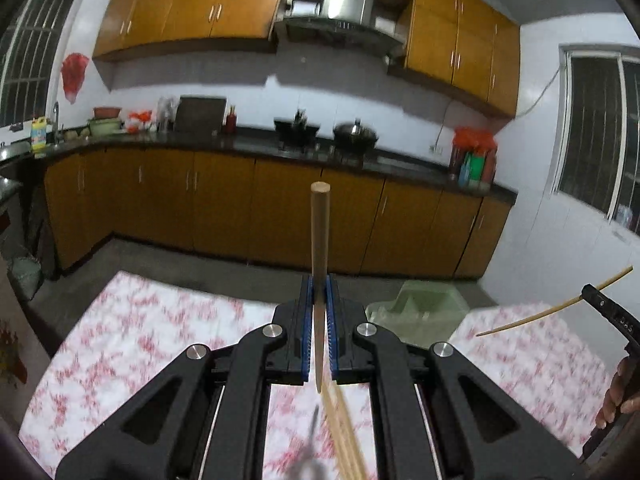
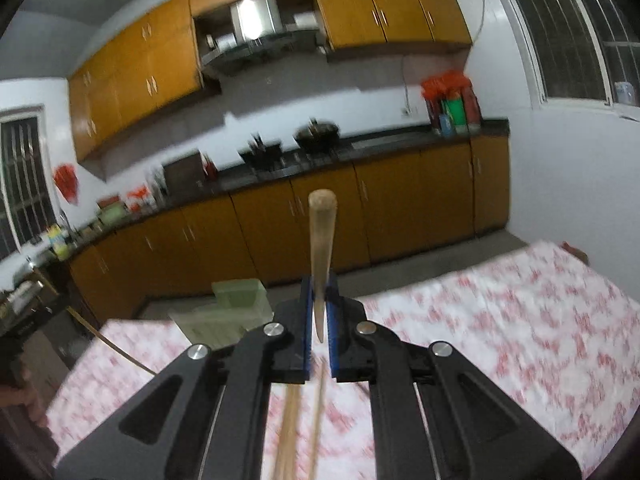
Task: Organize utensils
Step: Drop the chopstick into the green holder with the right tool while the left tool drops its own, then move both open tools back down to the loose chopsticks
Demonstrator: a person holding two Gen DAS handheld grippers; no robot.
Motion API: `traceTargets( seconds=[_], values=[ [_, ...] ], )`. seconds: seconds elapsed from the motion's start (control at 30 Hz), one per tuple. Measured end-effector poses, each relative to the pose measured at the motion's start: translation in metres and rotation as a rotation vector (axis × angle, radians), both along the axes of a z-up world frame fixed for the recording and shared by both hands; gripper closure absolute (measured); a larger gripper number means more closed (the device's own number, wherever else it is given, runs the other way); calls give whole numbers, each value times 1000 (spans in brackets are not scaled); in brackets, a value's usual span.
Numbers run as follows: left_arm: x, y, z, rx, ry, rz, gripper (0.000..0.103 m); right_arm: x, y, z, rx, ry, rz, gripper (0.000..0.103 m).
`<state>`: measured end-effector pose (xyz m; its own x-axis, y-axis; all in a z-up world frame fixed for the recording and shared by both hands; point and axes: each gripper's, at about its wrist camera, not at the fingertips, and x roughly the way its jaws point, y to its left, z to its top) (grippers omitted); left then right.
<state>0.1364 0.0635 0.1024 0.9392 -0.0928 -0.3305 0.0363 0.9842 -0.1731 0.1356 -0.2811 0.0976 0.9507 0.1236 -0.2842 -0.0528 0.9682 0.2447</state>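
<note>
Above the flowered desk (image 1: 140,340), the left tool (image 1: 320,300) and right tool (image 2: 319,300) are each clamping one wooden chopstick (image 1: 319,232) (image 2: 321,236)

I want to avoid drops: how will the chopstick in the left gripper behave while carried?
The chopstick looks stiff: it stands straight above the left gripper. It is probably light, being thin. Its smooth taper may let it slip or pivot between the pads.

The table (image 1: 140,340) with its red flower cloth is all blurry. More wooden sticks (image 1: 340,432) lie under the left tongs (image 1: 320,292), fuzzy and cut off at the bottom edge. A grey thing (image 1: 308,464) beside them is too smeared to tell. The green box (image 2: 236,312) is partly hidden behind the right tongs (image 2: 320,292).
</note>
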Motion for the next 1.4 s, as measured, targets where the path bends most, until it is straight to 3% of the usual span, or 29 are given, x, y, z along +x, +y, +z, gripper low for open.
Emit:
traceTargets(
  seconds=[0.13,0.33,0.63,0.87,0.93,1.0,1.03,1.4],
  values=[
    [0,-9,31,-27,-99,-11,96,4,12,31,22,-62,70,95],
    [10,-40,55,-48,-201,-69,96,28,35,39,3,-12,164,95],
    [58,-71,14,-29,-69,-119,96,84,62,13,-18,179,199,95],
    [80,-72,-16,-53,40,-117,95,101,74,-7,-31,225,203,91],
    [78,-69,-18,-62,44,-121,90,100,73,-6,-36,216,200,82],
    [76,-66,-16,-72,35,-115,64,98,70,-4,-35,204,192,72],
    [75,-65,-15,-77,24,-111,61,95,68,-2,-32,195,189,71],
    [40,-44,10,-156,-78,-93,50,51,34,19,-28,100,109,59]
  ],
)
